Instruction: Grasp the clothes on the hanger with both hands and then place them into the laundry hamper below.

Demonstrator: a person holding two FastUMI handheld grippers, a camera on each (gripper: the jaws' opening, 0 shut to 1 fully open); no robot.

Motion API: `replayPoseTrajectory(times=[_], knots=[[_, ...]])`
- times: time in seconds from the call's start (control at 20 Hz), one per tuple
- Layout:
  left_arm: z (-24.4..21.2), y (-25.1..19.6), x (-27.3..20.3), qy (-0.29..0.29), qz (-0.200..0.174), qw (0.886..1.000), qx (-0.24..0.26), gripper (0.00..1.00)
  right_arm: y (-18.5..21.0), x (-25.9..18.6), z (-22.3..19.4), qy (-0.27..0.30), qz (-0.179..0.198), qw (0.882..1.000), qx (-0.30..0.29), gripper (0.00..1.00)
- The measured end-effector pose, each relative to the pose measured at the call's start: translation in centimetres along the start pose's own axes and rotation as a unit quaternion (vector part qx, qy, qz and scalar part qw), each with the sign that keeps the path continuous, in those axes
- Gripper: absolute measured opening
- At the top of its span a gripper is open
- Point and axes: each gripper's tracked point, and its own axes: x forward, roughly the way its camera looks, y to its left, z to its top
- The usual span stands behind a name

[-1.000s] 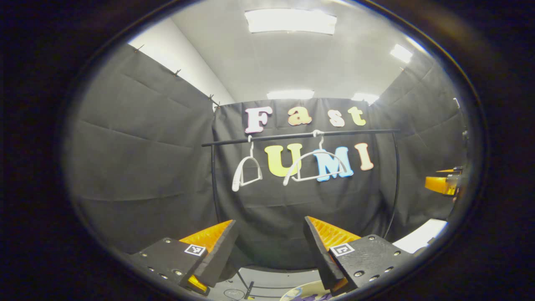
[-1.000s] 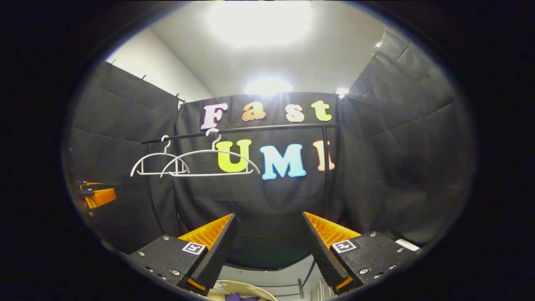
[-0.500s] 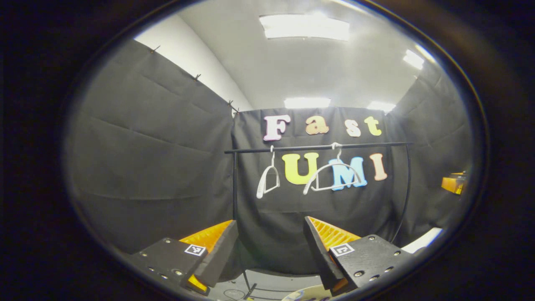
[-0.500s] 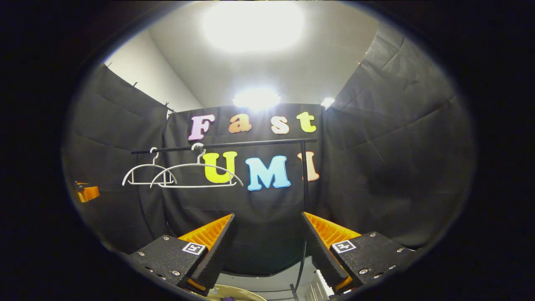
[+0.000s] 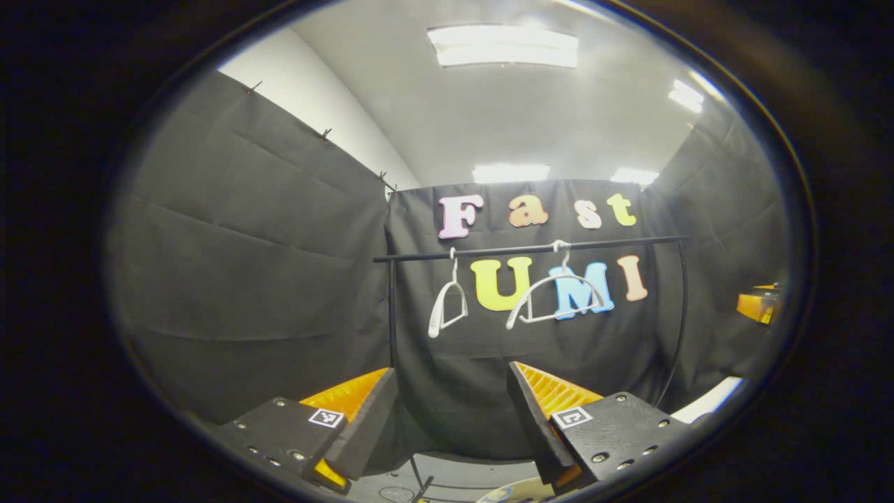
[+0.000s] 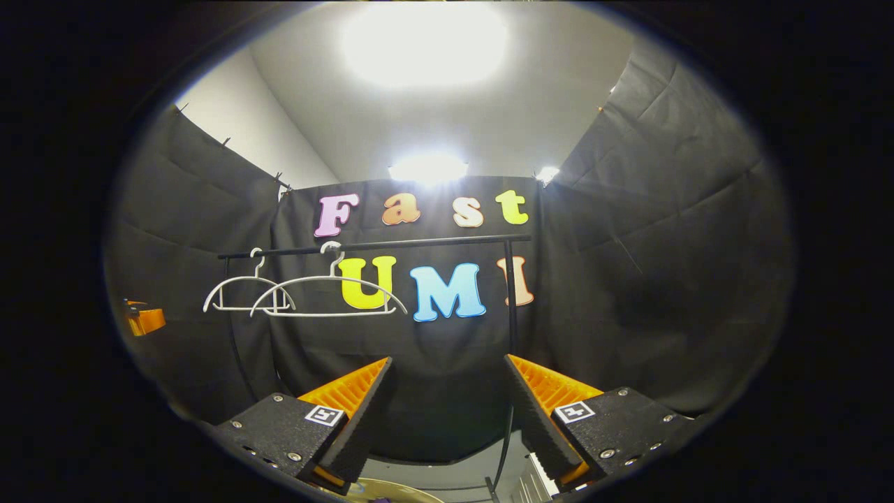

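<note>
Overhead, two thin white curved hangers (image 5: 555, 299) hang bare; both tongs (image 5: 452, 419) (image 6: 447, 412) spread, gripping nothing.

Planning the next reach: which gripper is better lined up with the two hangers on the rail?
Left, probably. The white hangers, both bare, hang almost straight ahead of the open left gripper; from the open right gripper they sit well off to its left.
</note>
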Motion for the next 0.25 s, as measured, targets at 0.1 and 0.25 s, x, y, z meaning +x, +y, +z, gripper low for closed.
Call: replayPoseTrajectory(times=[0.1, 0.25], knots=[[-0.13, 0.10, -0.02, 0.000, 0.002, 1.000, -0.001, 0.93, -0.02, -0.04, -0.26, 0.002, -0.001, 1.000, -0.001, 0.94], [-0.14, 0.13, 0.15, 0.000, 0.004, 1.000, 0.004, 0.91, -0.19, 0.02, -0.28, 0.001, -0.003, 1.000, -0.005, 0.94]])
